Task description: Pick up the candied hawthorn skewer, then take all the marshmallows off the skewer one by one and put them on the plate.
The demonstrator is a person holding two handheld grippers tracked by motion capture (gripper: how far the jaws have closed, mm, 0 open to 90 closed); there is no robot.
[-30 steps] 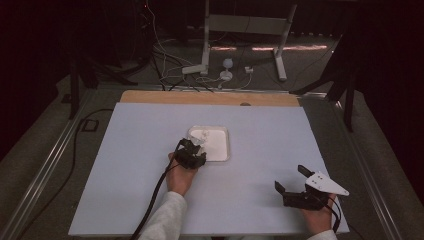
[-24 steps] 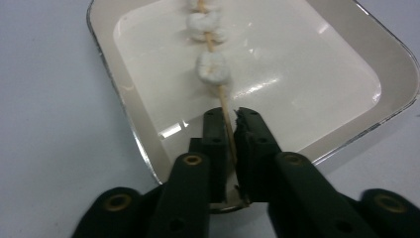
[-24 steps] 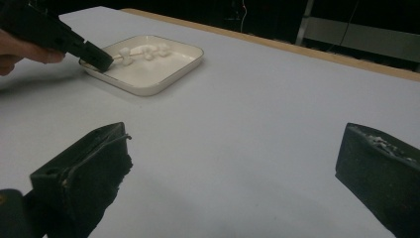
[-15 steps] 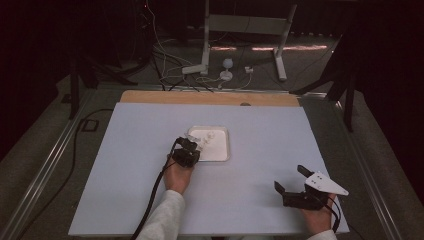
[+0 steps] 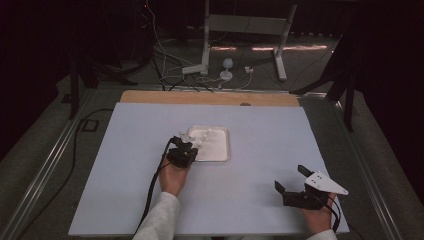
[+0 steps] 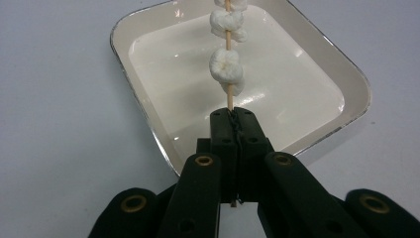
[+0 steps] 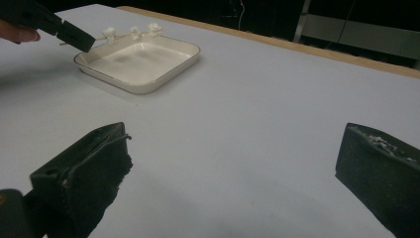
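A thin wooden skewer (image 6: 228, 96) threaded with white marshmallow pieces (image 6: 226, 67) points out over a white square tray (image 6: 178, 74). My left gripper (image 6: 236, 119) is shut on the skewer's near end, its pads pressed together around the stick. From the high view, the left gripper (image 5: 186, 145) sits at the near-left corner of the tray (image 5: 217, 150). My right gripper (image 5: 291, 178) rests open near the table's front right, nothing between its fingers. The right gripper view looks past the right gripper (image 7: 233, 148) to the tray (image 7: 143, 64), the skewer (image 7: 131, 33) and the left gripper (image 7: 74, 35).
The pale table top (image 5: 260, 125) has a wooden strip (image 5: 210, 97) along its far edge. Beyond it, cables (image 5: 165, 75) and white stand legs (image 5: 280, 55) lie on the floor. A black cable (image 5: 150, 195) trails from the left gripper toward the front edge.
The left gripper has shifted slightly at the tray's near-left corner. The right gripper has stayed where it was.
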